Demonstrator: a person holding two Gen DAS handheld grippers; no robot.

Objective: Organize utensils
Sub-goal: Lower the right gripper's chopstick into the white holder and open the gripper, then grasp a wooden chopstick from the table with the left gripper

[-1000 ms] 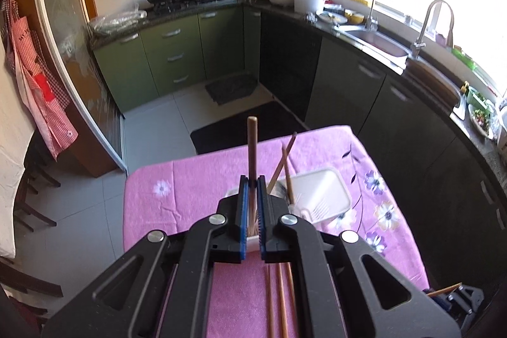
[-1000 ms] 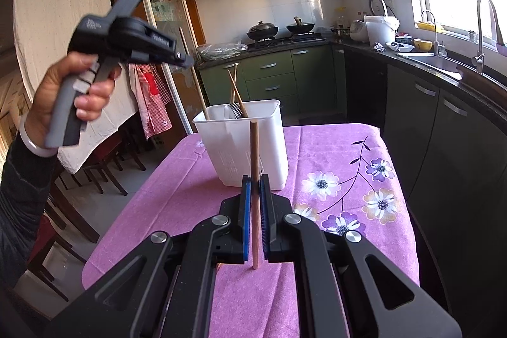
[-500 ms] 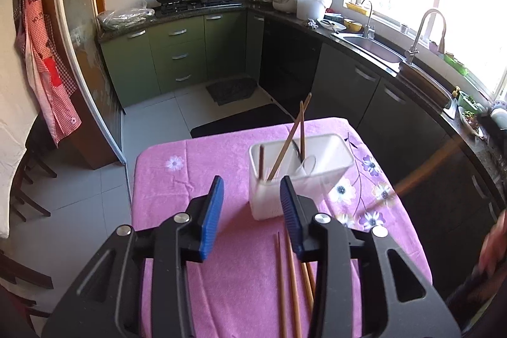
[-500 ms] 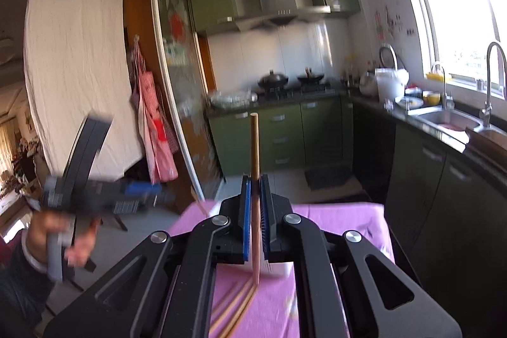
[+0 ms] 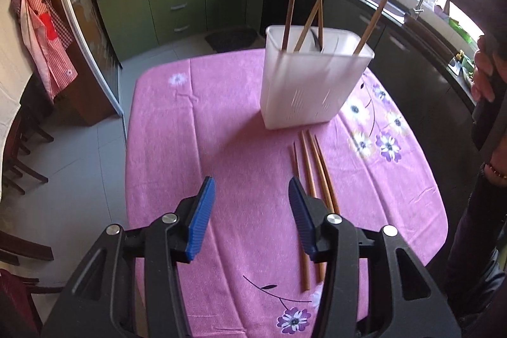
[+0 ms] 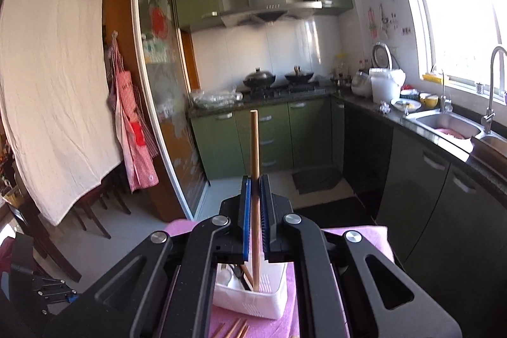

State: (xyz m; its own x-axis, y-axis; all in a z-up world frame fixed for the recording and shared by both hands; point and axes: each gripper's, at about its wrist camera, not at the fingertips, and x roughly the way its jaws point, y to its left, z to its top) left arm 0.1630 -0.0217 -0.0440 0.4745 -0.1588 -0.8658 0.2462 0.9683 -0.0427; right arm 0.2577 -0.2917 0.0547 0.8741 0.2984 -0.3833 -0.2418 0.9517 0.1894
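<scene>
Three chopsticks (image 5: 302, 19) already stand inside the white utensil holder (image 5: 312, 84), which sits toward the far side of the pink flowered tablecloth (image 5: 196, 154); a dark-handled utensil leans among them, though the blur hides what kind it is. A fourth chopstick (image 6: 255, 189) is clamped upright between the pads of the right gripper (image 6: 254, 224), which are pressed together on it. In the left wrist view that same stick slants down from the upper right, its lower end at or just inside the holder's right rim; in the right wrist view its tip appears over the open holder, and I cannot tell whether it rests on the bottom. So this stick looks to be mid-delivery, not yet let go.

Still left on the cloth are the loose chopsticks (image 5: 312, 179), lying side by side just near of the holder and running toward the near edge. I count three, perhaps four, since the right finger of the left gripper covers part of them. The left gripper (image 5: 250, 217) hangs over the cloth just left of that group, tilted downward, its jaws opening and with nothing between them.

By my judgement the work is roughly half done: one stick to release into the holder, then the loose group to lift in. The left gripper seems placed to take the nearest of these next.
</scene>
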